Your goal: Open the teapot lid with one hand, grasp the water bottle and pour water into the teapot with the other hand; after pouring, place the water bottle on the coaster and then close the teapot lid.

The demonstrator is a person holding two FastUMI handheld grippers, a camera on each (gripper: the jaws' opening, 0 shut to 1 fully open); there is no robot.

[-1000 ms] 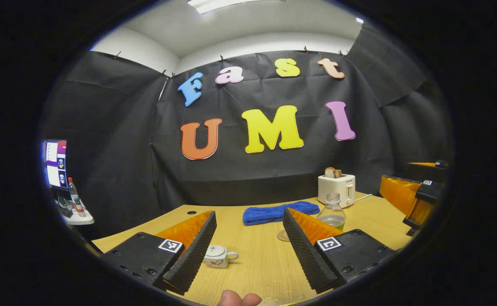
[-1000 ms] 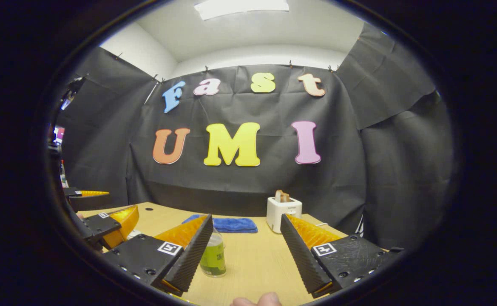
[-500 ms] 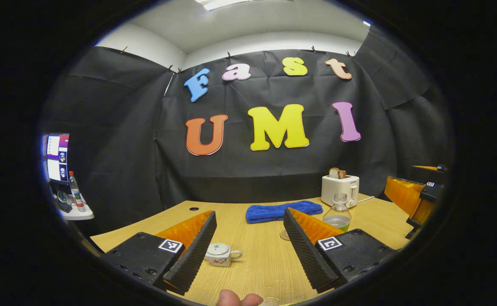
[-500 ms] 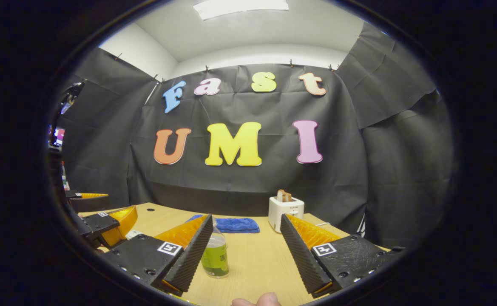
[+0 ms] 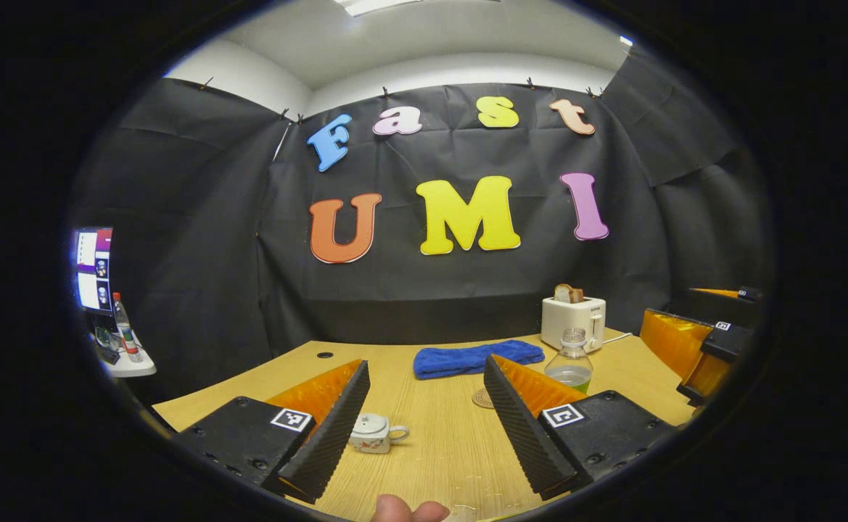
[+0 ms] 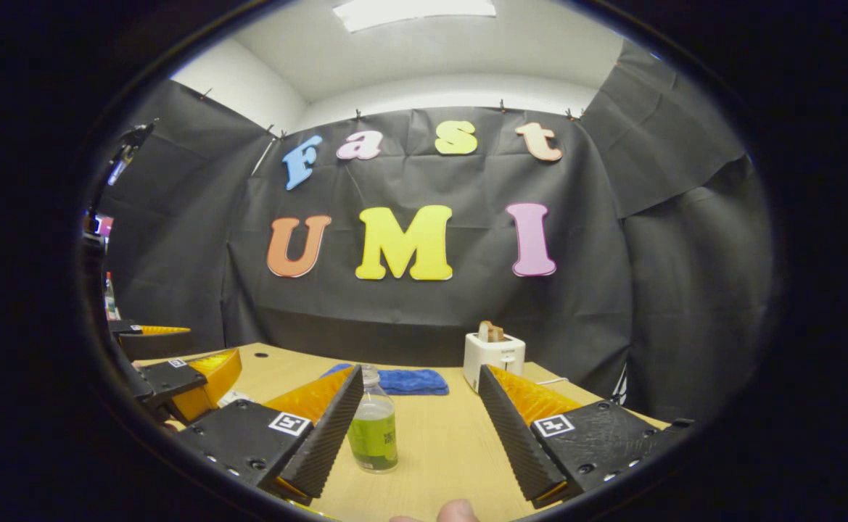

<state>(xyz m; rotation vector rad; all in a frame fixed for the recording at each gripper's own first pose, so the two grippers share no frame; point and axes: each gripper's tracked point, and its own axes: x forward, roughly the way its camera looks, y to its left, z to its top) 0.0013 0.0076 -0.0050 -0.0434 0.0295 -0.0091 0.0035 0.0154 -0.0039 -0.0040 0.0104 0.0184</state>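
Showing two hand-held grippers poised above a light wooden table [image 5: 438, 442], both with their jaws spread wide and nothing between them. In the left gripper view, the left gripper [image 5: 424, 428] fills the bottom of the frame, and a small white teapot [image 5: 376, 433] with its lid on sits low and left of centre, just beside the inner edge of the left-hand finger. A round coaster [image 5: 483, 398] lies at the centre of the frame, partly behind the right-hand finger, and the clear water bottle [image 5: 570, 366] stands uncapped to the right of it, near a white toaster [image 5: 574, 322] and a folded blue towel [image 5: 476, 359]. In the right gripper view, the right gripper [image 6: 420, 428] frames the same bottle [image 6: 373, 429], which stands upright in the lower middle, close to the left-hand finger, with its green label showing; the other gripper appears at the lower left edge. A fingertip of the person [image 5: 402, 509] peeks in at the bottom. The task seems to be at its very start: the lid is not yet lifted and the bottle is untouched. The next move likely calls for lowering the left gripper onto the lid knob, while the right one advances to straddle the bottle's body.
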